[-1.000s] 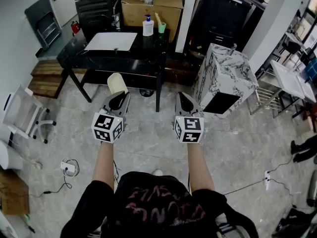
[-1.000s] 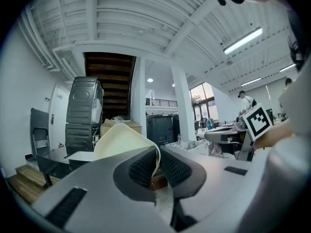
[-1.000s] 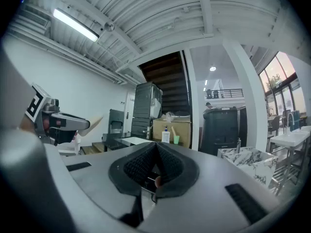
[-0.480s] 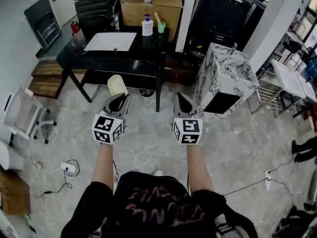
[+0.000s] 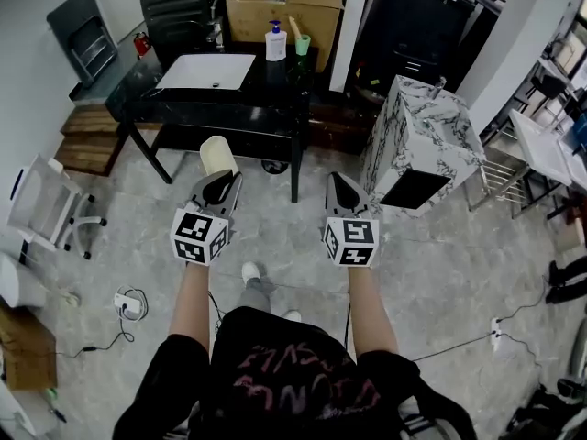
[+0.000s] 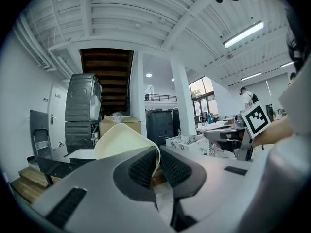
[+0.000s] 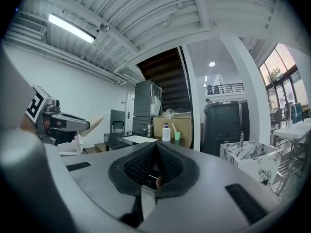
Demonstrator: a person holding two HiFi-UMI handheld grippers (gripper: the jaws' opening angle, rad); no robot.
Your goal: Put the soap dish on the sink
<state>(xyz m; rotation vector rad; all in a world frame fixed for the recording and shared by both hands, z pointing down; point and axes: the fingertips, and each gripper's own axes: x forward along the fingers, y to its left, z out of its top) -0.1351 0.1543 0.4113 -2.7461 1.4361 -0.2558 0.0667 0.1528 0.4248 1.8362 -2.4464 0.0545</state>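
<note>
Left gripper (image 5: pixel 220 183) is out in front of the person, and its fingers are clamped on the rim of the cream, curved plastic soap dish (image 5: pixel 218 155). In the left gripper view the thin edge is pinched tight between the ribbed black pads. The dish hangs in the air over the grey marbled floor (image 5: pixel 275 236), near the front edge of the black table (image 5: pixel 138 94) and well apart from the white rectangular sink (image 5: pixel 206 71), which sits towards the left of the tabletop. At the back right corner stand a white pump bottle with a blue label (image 5: pixel 275 44), its print too small to read, and just beside it a green cup (image 5: pixel 301 46). Right gripper (image 5: pixel 340 185) is level alongside, pads pressed together on nothing. Both cubes show black-and-white square markers, no letters. The pink print on the person's black shirt (image 5: pixel 293 374) can't be read.
</note>
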